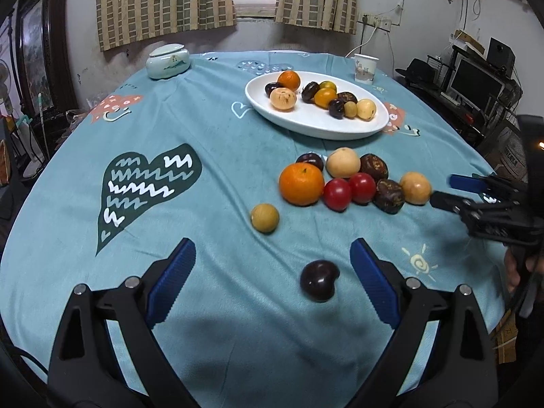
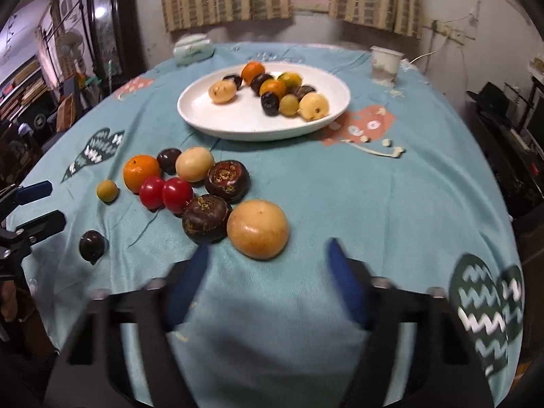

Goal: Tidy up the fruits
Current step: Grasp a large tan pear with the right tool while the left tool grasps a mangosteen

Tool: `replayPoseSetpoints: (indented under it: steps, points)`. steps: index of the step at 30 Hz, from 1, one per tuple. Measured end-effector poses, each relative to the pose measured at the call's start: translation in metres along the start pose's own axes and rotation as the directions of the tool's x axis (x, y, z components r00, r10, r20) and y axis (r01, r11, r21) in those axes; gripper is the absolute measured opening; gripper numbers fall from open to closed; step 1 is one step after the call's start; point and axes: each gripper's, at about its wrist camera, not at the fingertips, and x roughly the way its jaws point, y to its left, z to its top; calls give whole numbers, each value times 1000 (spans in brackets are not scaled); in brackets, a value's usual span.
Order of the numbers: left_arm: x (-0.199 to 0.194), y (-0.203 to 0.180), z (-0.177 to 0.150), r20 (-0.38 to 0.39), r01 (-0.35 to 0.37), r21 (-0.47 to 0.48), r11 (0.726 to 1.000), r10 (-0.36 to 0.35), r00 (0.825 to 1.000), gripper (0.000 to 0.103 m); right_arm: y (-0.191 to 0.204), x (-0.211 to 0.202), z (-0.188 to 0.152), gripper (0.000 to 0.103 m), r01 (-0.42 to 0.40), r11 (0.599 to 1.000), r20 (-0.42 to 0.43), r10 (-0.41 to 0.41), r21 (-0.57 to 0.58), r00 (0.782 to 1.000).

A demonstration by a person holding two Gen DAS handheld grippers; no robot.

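Observation:
My left gripper (image 1: pixel 272 244) is open low over the blue tablecloth, with a dark plum (image 1: pixel 319 285) lying between its fingers, nearer the right one and untouched. Beyond it lie a small yellow fruit (image 1: pixel 265 217), an orange (image 1: pixel 301 183), two red tomatoes (image 1: pixel 350 190) and dark brown fruits. My right gripper (image 2: pixel 268 248) is open and blurred, its tips just short of a big tan fruit (image 2: pixel 257 228) at the near end of that cluster. In the left wrist view the right gripper (image 1: pixel 445 191) sits beside that tan fruit (image 1: pixel 415 187). The white oval plate (image 1: pixel 316 125) holds several fruits.
A pale lidded ceramic jar (image 1: pixel 167 61) stands at the far left of the round table and a paper cup (image 1: pixel 364 68) at the far right. A desk with a monitor (image 1: pixel 476 85) is beyond the table's right edge. A hand (image 1: pixel 516 268) holds the right gripper.

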Motion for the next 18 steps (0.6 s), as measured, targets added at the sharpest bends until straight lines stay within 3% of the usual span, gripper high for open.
replayPoseSetpoints:
  steps: [3, 6, 12, 18]
  points:
    - [1, 2, -1, -9, -1, -9, 1000, 1, 1000, 94, -1, 23, 7, 54, -33, 999, -52, 32, -11, 998]
    - [-1, 0, -3, -11, -7, -8, 1000, 7, 1000, 94, 0, 36, 13, 45, -54, 999, -68, 53, -7, 996]
    - [3, -15, -7, -31, 12, 23, 1000, -12, 999, 94, 0, -5, 0, 44, -23, 1000, -15, 24, 15, 1000]
    - [19, -29, -13, -61, 28, 49, 998, -25, 998, 94, -10, -38, -30, 45, -23, 997, -14, 24, 79, 1000]
